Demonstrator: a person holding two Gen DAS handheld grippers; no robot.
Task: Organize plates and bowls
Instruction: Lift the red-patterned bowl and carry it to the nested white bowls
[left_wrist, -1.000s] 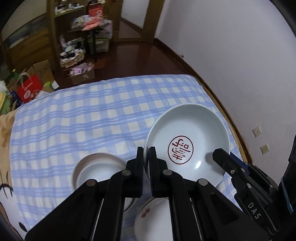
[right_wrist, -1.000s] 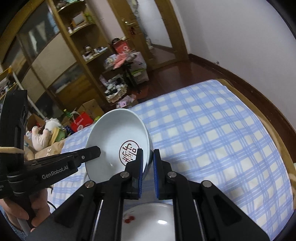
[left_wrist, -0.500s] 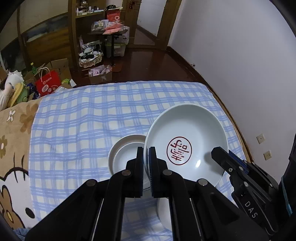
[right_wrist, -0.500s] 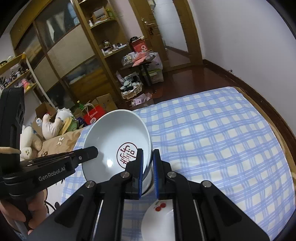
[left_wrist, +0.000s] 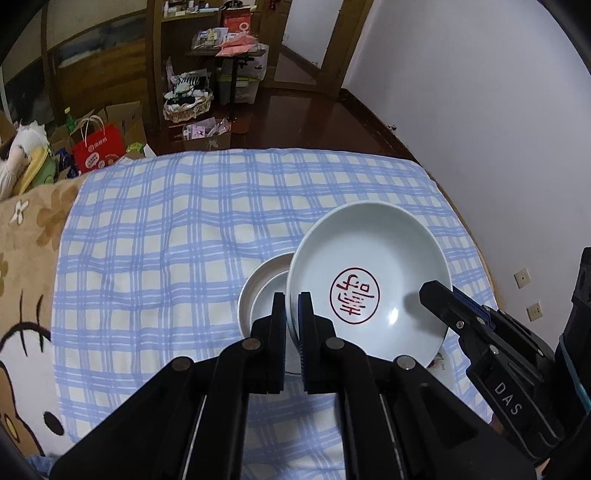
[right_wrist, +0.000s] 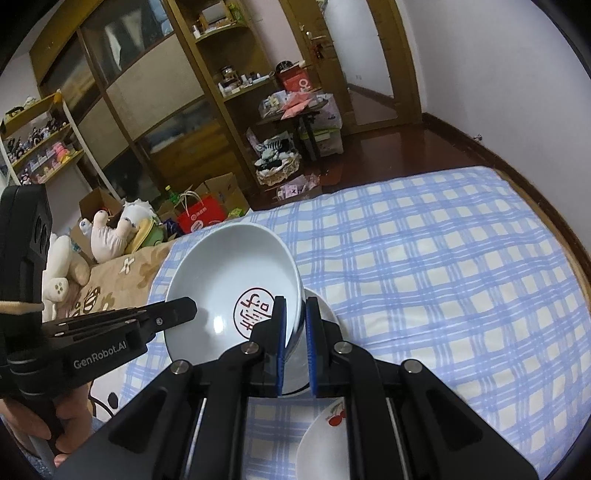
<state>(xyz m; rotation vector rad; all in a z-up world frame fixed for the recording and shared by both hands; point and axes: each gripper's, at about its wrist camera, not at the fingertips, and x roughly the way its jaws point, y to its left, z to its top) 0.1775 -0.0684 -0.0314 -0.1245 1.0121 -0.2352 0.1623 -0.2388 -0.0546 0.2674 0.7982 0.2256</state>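
Both tools clamp one pale round ceramic plate with a red seal mark (left_wrist: 369, 284): left tool (left_wrist: 291, 306) on its left rim, right tool (right_wrist: 295, 314) on its right. It hangs tilted over a white ceramic bowl (left_wrist: 258, 291) on the blue-checked bed (left_wrist: 184, 221).

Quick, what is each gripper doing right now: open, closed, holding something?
Left gripper: closed on the left rim of the big bowl.
Right gripper: closed on the same bowl's right rim.
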